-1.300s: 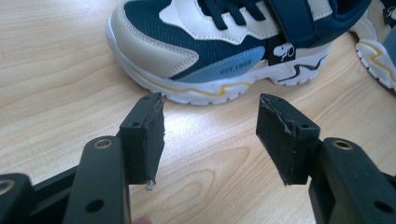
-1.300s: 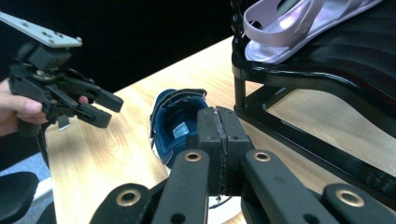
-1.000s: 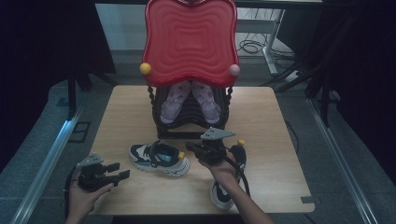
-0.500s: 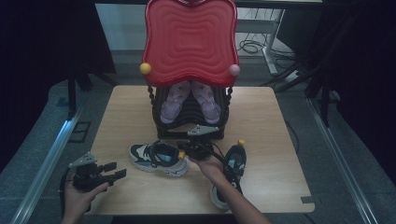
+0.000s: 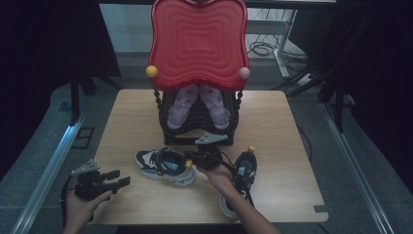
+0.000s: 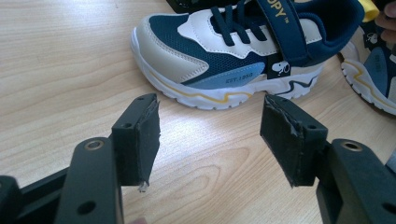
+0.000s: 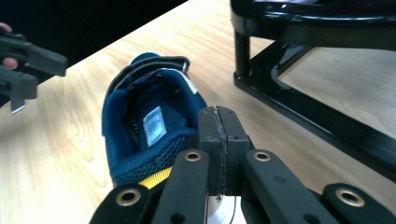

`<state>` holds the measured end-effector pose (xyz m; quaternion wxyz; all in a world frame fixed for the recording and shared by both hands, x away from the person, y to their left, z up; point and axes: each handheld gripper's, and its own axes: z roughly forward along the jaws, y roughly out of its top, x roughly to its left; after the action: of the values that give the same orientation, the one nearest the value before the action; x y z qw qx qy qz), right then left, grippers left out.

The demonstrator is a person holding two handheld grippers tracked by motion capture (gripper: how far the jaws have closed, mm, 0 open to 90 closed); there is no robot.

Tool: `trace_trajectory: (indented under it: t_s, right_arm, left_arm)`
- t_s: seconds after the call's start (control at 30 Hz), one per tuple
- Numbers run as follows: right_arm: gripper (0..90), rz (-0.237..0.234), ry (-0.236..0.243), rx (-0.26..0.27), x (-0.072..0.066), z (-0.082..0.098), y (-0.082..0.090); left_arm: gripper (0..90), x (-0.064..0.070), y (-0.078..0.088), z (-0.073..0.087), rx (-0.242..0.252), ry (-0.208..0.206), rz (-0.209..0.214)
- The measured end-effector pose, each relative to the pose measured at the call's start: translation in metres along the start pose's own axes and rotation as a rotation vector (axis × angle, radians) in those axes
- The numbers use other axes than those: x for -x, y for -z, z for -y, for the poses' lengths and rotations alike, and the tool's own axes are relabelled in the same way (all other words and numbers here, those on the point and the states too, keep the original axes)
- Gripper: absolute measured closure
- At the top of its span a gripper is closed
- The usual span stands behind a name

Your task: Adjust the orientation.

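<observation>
A navy, white and light-blue sneaker (image 5: 164, 165) lies on its sole on the wooden table (image 5: 282, 126), toe to the left. In the left gripper view its side (image 6: 224, 60) faces me. My right gripper (image 5: 190, 158) sits at its heel with the pads (image 7: 218, 135) pressed flat together and nothing between them, beside the padded collar (image 7: 149, 135) and a yellow heel tab (image 7: 150, 179). The matching sneaker (image 5: 243, 168) lies under the right forearm. My left gripper (image 5: 119, 178) rests near the front left edge, its jaws (image 6: 210, 119) wide apart and empty, pointing at the first sneaker.
A black shoe rack (image 5: 195, 134) with a red wavy top (image 5: 198, 44) stands at mid-table. It holds a pair of pink shoes (image 5: 178, 109), and its black frame (image 7: 317, 112) runs close to the right gripper. Bare wood lies either side of the rack.
The right gripper has moved left and down, from between the two sneakers to the heel of the left one. The left gripper has stayed where it was.
</observation>
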<state>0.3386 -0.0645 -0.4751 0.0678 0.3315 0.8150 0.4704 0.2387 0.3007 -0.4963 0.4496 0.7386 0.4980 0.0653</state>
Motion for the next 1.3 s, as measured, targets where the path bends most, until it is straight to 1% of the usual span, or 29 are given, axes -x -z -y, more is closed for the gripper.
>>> trace_trajectory:
  t_s: [0.13, 0.17, 0.2, 0.23, 0.27, 0.43, 0.53, 0.6, 0.63, 0.83, 1.0, 1.07, 1.17, 1.3]
  right_arm:
    - [90.0, -0.013, 0.011, -0.001, -0.007, 0.002, 0.004]
    - [90.0, -0.013, 0.011, -0.001, -0.007, 0.002, 0.004]
    - [90.0, -0.017, 0.016, -0.001, -0.011, 0.002, 0.005]
    - [90.0, -0.017, 0.016, -0.001, -0.011, 0.002, 0.005]
    - [90.0, -0.013, 0.023, 0.001, -0.014, 0.002, 0.005]
    - [90.0, -0.013, 0.011, 0.009, -0.019, 0.006, 0.007]
    - [90.0, -0.010, 0.012, 0.016, -0.023, 0.009, 0.008]
    - [90.0, -0.008, 0.009, 0.015, -0.026, 0.012, 0.008]
    - [90.0, 0.001, 0.016, 0.016, -0.028, 0.013, 0.008]
    - [90.0, 0.012, 0.022, 0.001, -0.034, 0.021, 0.004]
    - [90.0, 0.000, 0.017, -0.007, -0.037, 0.024, 0.002]
    - [90.0, -0.008, 0.015, -0.004, -0.040, 0.026, 0.003]
    - [90.0, -0.002, 0.025, 0.002, -0.043, 0.027, 0.003]
    - [90.0, -0.010, 0.019, 0.013, -0.049, 0.031, 0.003]
  left_arm:
    - [37.6, -0.001, 0.001, 0.000, 0.005, 0.009, 0.010]
    - [37.6, -0.001, 0.001, 0.000, 0.005, 0.009, 0.010]
    - [37.6, -0.001, 0.002, 0.000, 0.007, 0.012, 0.013]
    - [37.6, -0.002, 0.002, 0.000, 0.009, 0.016, 0.014]
    - [37.6, -0.003, 0.003, 0.001, 0.009, 0.018, 0.014]
    - [37.5, -0.005, 0.002, 0.002, 0.006, 0.028, 0.015]
    - [37.4, -0.006, 0.001, 0.003, 0.005, 0.036, 0.025]
    - [37.4, -0.006, 0.002, 0.003, 0.003, 0.035, 0.023]
    - [37.3, -0.006, 0.002, 0.003, 0.004, 0.035, 0.024]
    - [37.4, -0.006, 0.003, 0.003, 0.009, 0.036, 0.022]
    - [37.4, -0.007, 0.003, 0.003, 0.006, 0.037, 0.021]
    - [37.3, -0.008, 0.003, 0.003, 0.005, 0.037, 0.022]
    - [37.4, -0.008, 0.003, 0.003, 0.004, 0.037, 0.022]
    - [37.4, -0.009, 0.002, 0.004, 0.001, 0.039, 0.020]
